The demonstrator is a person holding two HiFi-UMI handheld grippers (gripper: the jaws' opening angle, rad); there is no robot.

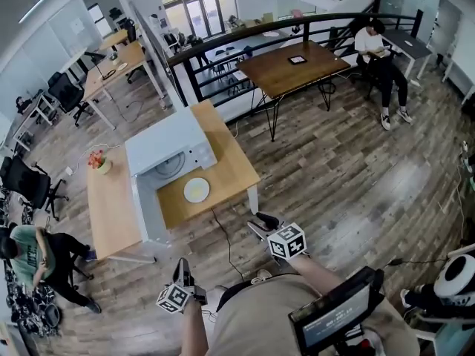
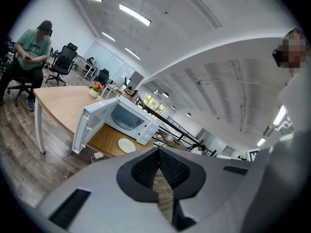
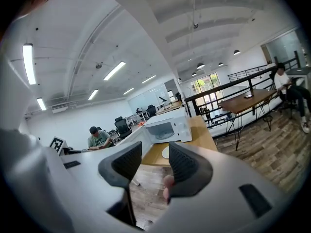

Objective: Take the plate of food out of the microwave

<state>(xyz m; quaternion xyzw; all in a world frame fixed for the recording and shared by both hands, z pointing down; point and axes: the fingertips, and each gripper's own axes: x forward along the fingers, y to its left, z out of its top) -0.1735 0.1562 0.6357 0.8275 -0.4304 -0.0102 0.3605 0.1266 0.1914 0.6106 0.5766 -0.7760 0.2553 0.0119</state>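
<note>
The room is a large open office with a wooden floor (image 1: 334, 176). A black railing (image 1: 245, 32) runs across it, and behind this a dark table (image 1: 293, 65) stands with a person (image 1: 375, 50) sitting at its right end. At the left edge another person (image 1: 33, 254) in a green shirt sits bent forward.

In the middle stands a light wooden tabletop (image 1: 230, 170). On it is a white microwave (image 1: 167, 143) with its door (image 1: 148, 210) swung fully open. The plate (image 1: 197, 190) is outside the microwave, flat on the tabletop just in front of the open cavity. What lies on the plate is too small to tell. A small vase with flowers (image 1: 98, 160) stands on the tabletop next to it, at the left of the microwave.

Both tools are held low, close to the person's body and well apart from the tabletop. The left tool (image 2: 158, 152) is clenched: its pads meet at the tips and nothing is between them. The right tool (image 3: 155, 154) is released, its jaws a moderate way apart, and it grasps nothing; between them only the far tabletop and the plate are seen.
</note>
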